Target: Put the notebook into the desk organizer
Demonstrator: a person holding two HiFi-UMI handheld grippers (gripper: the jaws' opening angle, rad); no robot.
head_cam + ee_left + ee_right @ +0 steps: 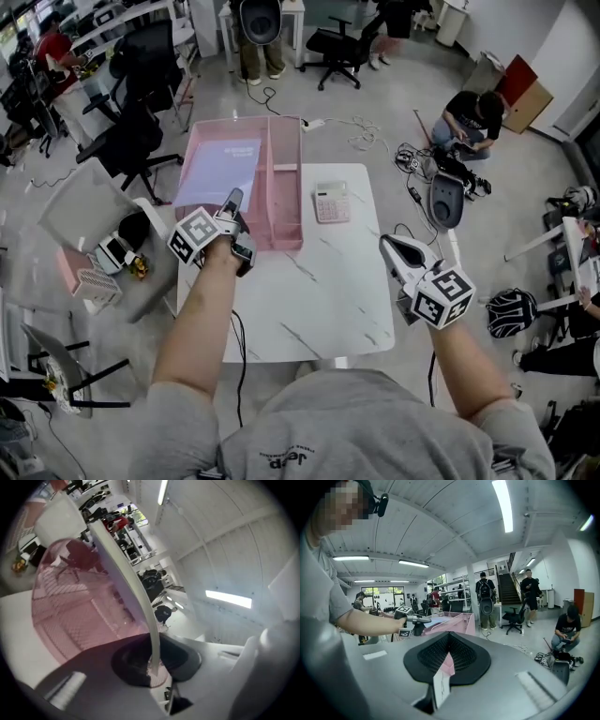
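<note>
A pink mesh desk organizer [302,187] stands at the far left of the white marble table [319,300]. The pale lavender notebook [220,169] leans inside its wide left compartment. My left gripper [234,199] reaches over the organizer's near wall and is shut on the notebook's near edge. In the left gripper view the notebook's thin white edge [136,588] runs straight into the jaws [152,667], with the organizer's pink mesh [70,616] behind it. My right gripper [388,246] hovers over the table's right edge, shut and holding nothing; its view shows the organizer [457,620] ahead.
A pink calculator [331,202] lies on the table just right of the organizer. Left of the table are a low stand with small items [98,272] and black office chairs [131,141]. A person [473,117] sits on the floor at the right among cables and gear.
</note>
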